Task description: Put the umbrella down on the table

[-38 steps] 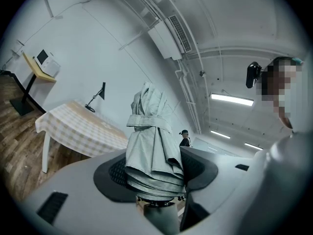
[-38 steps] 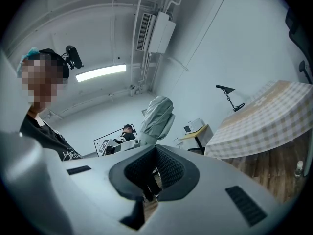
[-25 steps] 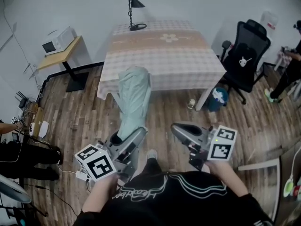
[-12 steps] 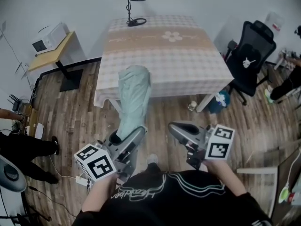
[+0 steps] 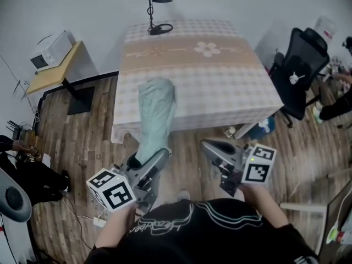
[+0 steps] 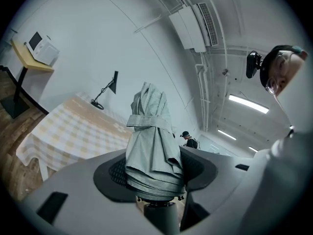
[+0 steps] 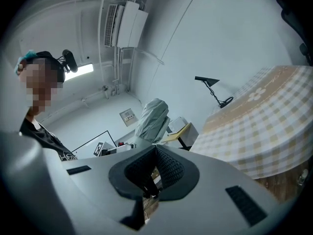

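A folded pale green umbrella (image 5: 156, 114) sticks out forward from my left gripper (image 5: 144, 166), whose jaws are shut on its lower end. In the left gripper view the umbrella (image 6: 153, 146) stands strapped and bundled between the dark pads of the left gripper (image 6: 155, 176). My right gripper (image 5: 212, 149) is held beside it, shut with nothing between its jaws. In the right gripper view the pads of the right gripper (image 7: 154, 166) meet, and the umbrella (image 7: 152, 118) shows behind them. The table (image 5: 220, 87) with a checked cloth lies just ahead; the umbrella's tip overlaps its near edge.
A black desk lamp (image 5: 154, 7) stands at the table's far end. A black office chair (image 5: 301, 65) is at the right, a side desk (image 5: 58, 65) with a microwave (image 5: 45, 51) at the left. A blue thing (image 5: 265, 125) lies on the floor by the table leg.
The table has come closer and lower in the head view as both grippers moved toward it. The umbrella stays held the same way in the left gripper.
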Available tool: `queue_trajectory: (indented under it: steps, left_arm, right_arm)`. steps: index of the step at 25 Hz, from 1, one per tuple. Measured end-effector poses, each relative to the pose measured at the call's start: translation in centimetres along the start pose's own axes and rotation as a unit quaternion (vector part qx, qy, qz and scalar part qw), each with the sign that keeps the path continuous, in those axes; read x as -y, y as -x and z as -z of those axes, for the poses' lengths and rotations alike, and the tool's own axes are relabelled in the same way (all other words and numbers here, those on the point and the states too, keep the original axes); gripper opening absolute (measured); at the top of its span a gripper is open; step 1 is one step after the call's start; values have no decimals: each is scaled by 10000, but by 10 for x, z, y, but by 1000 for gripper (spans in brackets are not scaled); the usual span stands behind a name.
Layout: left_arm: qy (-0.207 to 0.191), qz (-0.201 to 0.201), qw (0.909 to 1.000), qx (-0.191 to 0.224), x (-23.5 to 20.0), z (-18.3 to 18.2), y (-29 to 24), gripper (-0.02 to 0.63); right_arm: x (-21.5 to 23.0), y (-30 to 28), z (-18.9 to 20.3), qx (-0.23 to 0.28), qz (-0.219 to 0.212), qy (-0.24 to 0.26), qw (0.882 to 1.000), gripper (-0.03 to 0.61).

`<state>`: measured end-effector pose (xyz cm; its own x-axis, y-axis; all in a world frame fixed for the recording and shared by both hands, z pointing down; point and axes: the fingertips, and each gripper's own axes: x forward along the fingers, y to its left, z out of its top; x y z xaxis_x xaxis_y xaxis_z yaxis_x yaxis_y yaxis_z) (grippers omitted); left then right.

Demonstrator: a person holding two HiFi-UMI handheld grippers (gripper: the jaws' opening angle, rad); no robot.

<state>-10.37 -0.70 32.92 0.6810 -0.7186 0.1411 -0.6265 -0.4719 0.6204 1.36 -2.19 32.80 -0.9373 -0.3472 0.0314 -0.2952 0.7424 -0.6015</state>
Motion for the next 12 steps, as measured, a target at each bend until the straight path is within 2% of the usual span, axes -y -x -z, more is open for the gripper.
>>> queue_trajectory:
  steps: [5,12]
  left_arm:
    - [26,-40,10000,-52,-35,-17,-11,236]
    - [142,-147,9998,-23,-62,-32,-9,236]
  right_arm:
    - [27,-27,-8,8,107,-91,9999,12]
    - [39,-40,-8,4,191,-156,9997,12]
